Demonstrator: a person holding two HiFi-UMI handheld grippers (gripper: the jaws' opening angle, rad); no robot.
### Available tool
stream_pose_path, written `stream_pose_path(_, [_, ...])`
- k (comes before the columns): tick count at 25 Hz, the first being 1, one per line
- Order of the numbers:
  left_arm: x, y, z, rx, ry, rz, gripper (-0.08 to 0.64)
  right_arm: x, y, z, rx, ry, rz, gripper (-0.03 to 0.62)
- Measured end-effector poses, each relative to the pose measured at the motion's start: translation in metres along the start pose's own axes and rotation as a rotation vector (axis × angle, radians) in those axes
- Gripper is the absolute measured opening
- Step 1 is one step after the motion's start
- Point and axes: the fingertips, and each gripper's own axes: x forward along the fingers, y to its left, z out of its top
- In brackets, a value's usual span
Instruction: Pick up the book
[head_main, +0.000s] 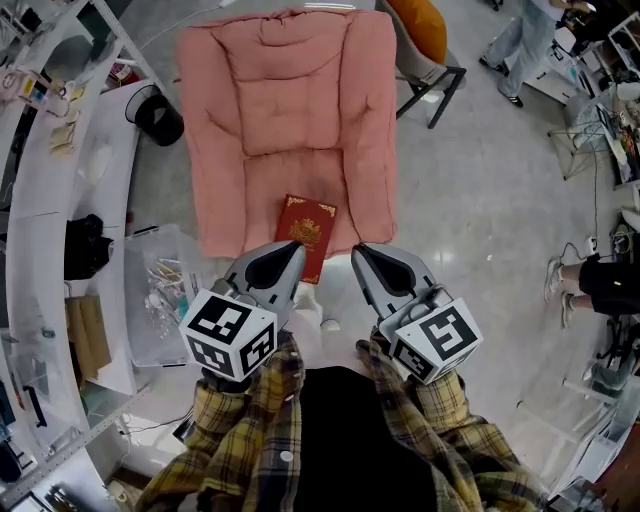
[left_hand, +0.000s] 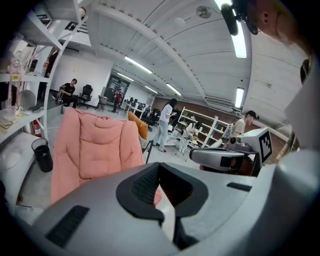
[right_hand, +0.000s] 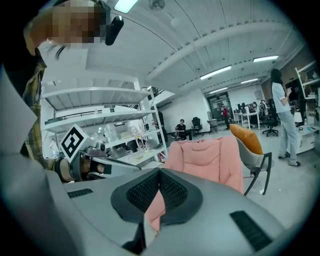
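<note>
Head view: looks steeply down on the pink chair (head_main: 285, 120) from above its front edge. Gripper views: near the chair's front, almost level, facing its backrest. The left gripper view also shows the right gripper (left_hand: 194, 155); the right gripper view shows the left gripper (right_hand: 135, 167).

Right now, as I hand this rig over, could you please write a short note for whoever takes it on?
Left hand-held gripper: shut, empty, with its tip by the near left corner of the red book. I cannot tell whether it touches.
Right hand-held gripper: shut, empty, to the book's right and apart from it.
Book: lies flat at the front edge of the pink chair cushion.
Done: both grippers are close to the book.
Left: open a gripper, grip the book, lift it.
</note>
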Motion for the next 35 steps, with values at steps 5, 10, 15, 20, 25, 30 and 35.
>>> stream_pose_path(5, [0.008, 0.025, 0.001, -0.024, 0.022, 0.015, 0.003, 0.020, -0.012, 0.001, 0.010, 0.018, 0.006, 0.017])
stream_pose_path(10, [0.016, 0.045, -0.014, -0.066, 0.052, 0.045, 0.003, 0.035, -0.022, -0.012, 0.030, 0.070, 0.035, 0.017])
stream_pose_path(15, [0.030, 0.054, -0.032, -0.095, 0.093, 0.051, 0.003, 0.049, -0.037, -0.026, 0.051, 0.131, 0.089, 0.017])
stream_pose_path(20, [0.046, 0.071, -0.049, -0.154, 0.109, 0.091, 0.003, 0.060, -0.041, -0.043, 0.056, 0.191, 0.172, 0.017])
stream_pose_path(25, [0.071, 0.088, -0.069, -0.196, 0.125, 0.099, 0.005, 0.076, -0.056, -0.061, 0.051, 0.235, 0.208, 0.017])
stream_pose_path(30, [0.092, 0.109, -0.091, -0.229, 0.145, 0.136, 0.006, 0.104, -0.066, -0.080, 0.041, 0.261, 0.233, 0.017])
stream_pose_path(35, [0.114, 0.135, -0.119, -0.273, 0.176, 0.138, 0.061, 0.126, -0.067, -0.100, 0.048, 0.283, 0.260, 0.017])
